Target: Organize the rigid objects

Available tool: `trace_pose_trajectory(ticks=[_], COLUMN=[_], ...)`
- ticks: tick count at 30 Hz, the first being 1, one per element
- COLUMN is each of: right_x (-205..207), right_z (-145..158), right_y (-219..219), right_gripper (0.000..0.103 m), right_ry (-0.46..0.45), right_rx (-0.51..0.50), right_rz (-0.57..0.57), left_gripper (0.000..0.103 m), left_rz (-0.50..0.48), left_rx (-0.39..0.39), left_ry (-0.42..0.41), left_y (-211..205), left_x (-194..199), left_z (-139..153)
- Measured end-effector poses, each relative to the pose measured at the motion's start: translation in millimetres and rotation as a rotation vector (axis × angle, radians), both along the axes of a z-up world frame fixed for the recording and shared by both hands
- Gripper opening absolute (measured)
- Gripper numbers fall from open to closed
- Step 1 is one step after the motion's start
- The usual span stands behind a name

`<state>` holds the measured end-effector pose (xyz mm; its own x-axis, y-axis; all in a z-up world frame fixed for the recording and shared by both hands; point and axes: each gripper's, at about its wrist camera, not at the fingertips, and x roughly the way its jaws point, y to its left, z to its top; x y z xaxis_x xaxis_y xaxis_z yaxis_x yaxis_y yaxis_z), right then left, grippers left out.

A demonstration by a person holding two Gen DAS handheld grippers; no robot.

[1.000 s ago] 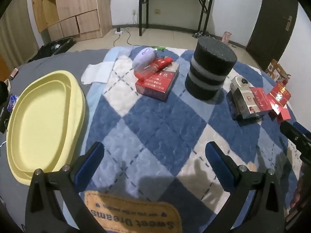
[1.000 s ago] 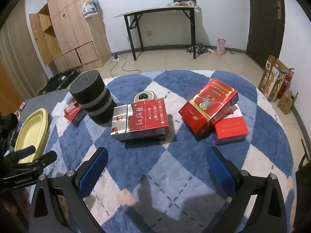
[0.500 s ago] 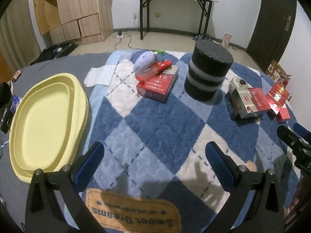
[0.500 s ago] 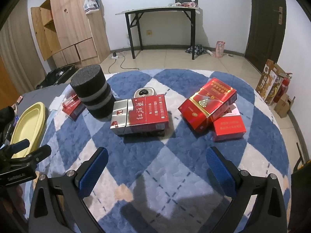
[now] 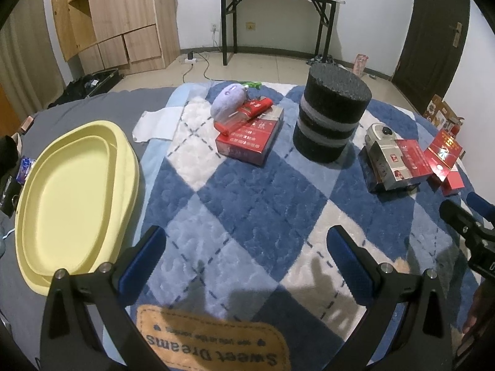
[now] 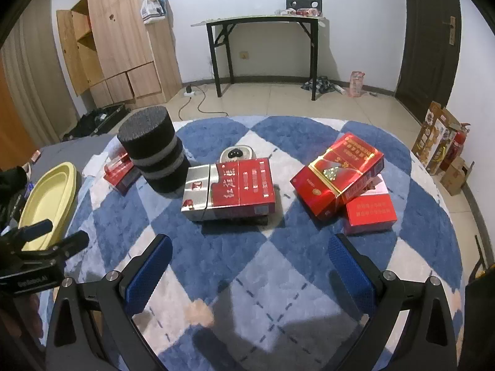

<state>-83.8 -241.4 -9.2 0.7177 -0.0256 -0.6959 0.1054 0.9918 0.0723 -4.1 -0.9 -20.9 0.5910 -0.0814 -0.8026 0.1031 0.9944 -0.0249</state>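
Observation:
On a blue-and-white checked blanket [image 5: 247, 201] lie several boxes. A red-and-silver carton [image 6: 230, 188] sits mid-blanket with a round silver device [image 6: 236, 153] behind it. Two red boxes [image 6: 340, 171] are stacked to its right. A black foam cylinder with grey bands [image 5: 331, 117] stands upright. Left of it a red box [image 5: 250, 139] carries a red tube and a purple plush [image 5: 227, 105]. A yellow oval tray [image 5: 74, 191] lies at the left. My left gripper [image 5: 246, 255] is open above the blanket's near edge. My right gripper [image 6: 249, 261] is open, short of the carton.
A wooden wardrobe [image 5: 117, 21] and a black-legged table [image 5: 275, 15] stand by the far wall; a dark door [image 6: 430, 34] is at right. A white cloth [image 5: 157, 123] lies beyond the tray. Cardboard boxes [image 6: 439, 142] stand on the floor at right.
Both grippers have drawn back and risen a little, so the objects look smaller and farther. Nothing was grasped or shifted.

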Motion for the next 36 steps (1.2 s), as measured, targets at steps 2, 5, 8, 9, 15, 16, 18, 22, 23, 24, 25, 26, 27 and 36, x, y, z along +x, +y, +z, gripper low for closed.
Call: trace_pose_trajectory(ticks=[2,5,8,9,15,16,18,22,23,24,25,26,27,36], right_x=[1.3,6.1,10.1,10.9,12.6,13.2,13.7,13.5,13.7,13.4,13.4,13.0,12.9,13.7], right_z=[-1.6,-6.0,-8.9,-9.3,-11.3,-12.0,-13.0,-13.6,-14.0,-13.6,-13.8,-13.9,-13.9,-14.7], right_y=[-2.2,-4.2,-5.2,-5.2,-6.4,-7.1,-8.8,-10.2,-10.4,-10.2,-10.9,-10.8,-11.3,-13.2], right_gripper=[0.103,0.103,0.103,0.103,0.103,0.103,0.103,0.103,0.103,0.103,0.103,0.103,0.103,0.103], right_ry=[0.003,0.02,0.029,0.029,0.031,0.033,0.035,0.036,0.037,0.036,0.036,0.035,0.035,0.039], right_rx=[0.008,0.013,0.015,0.015,0.016,0.018,0.024,0.026,0.026,0.025,0.023,0.022,0.022,0.028], right_rz=[-0.002,-0.001,0.002,0.003,0.001,0.0,-0.003,-0.006,-0.006,-0.007,-0.007,-0.008,-0.009,-0.016], left_gripper=[0.103,0.103,0.103,0.103,0.103,0.103,0.103,0.103,0.103,0.103,0.103,0.103,0.103,0.103], left_rz=[0.0,0.002,0.0,-0.001,-0.004,-0.003,0.0,0.004,0.005,0.007,0.01,0.012,0.015,0.007], left_rx=[0.001,0.006,0.005,0.002,0.01,0.009,0.008,0.008,0.008,0.008,0.01,0.012,0.017,0.008], left_ry=[0.002,0.006,0.019,0.022,0.026,0.027,0.028,0.029,0.028,0.028,0.028,0.027,0.025,0.027], left_y=[-0.4,-1.7,-3.5,-4.0,-4.6,-4.4,-3.8,-2.4,-1.9,-1.6,-1.1,-1.1,-0.9,-1.4], left_x=[1.2,1.9,3.0,3.4,5.2,5.6,5.9,6.0,6.0,5.9,5.9,6.2,6.1,5.5], left_z=[-0.9,-3.2,-7.4,-8.2,-11.3,-11.8,-12.1,-11.9,-12.0,-12.0,-12.2,-12.6,-12.8,-12.1])
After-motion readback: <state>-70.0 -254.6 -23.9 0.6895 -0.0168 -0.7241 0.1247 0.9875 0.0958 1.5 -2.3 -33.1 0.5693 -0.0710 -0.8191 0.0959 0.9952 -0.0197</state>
